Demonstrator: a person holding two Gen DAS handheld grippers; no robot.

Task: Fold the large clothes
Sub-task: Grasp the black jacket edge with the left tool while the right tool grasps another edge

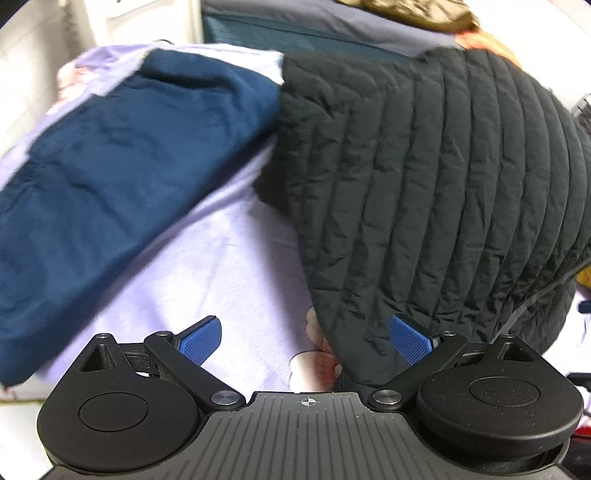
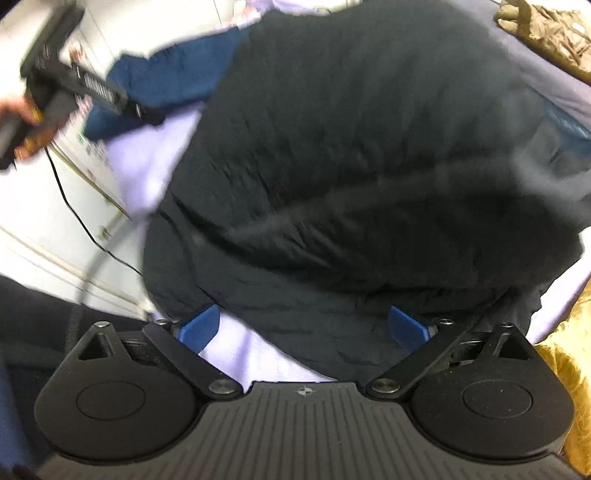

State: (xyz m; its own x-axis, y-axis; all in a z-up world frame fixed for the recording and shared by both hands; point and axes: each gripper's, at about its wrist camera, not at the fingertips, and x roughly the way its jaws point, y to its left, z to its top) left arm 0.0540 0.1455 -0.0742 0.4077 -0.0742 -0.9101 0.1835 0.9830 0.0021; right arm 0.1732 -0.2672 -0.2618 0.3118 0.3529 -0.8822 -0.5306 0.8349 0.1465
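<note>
A black quilted jacket (image 1: pixel 424 177) lies spread on a lavender sheet (image 1: pixel 229 266), and a navy blue garment (image 1: pixel 110 177) lies at its left. My left gripper (image 1: pixel 306 341) is open just above the sheet. The jacket's near edge runs between its blue pads (image 1: pixel 201 339). In the right wrist view the jacket (image 2: pixel 351 147) is blurred and fills the middle. My right gripper (image 2: pixel 303 328) is open over the jacket's lower hem, with the pads apart from the cloth. The left gripper (image 2: pixel 74 85) shows there at upper left, held by a hand (image 2: pixel 18 110).
A golden cloth (image 2: pixel 569 369) lies at the right edge. An olive puffy garment (image 2: pixel 550 33) rests at the back on grey-blue bedding (image 1: pixel 295 22). A black cable (image 2: pixel 66 199) hangs at the left by white furniture (image 2: pixel 37 229). A person's dark clothing (image 2: pixel 33 317) is at lower left.
</note>
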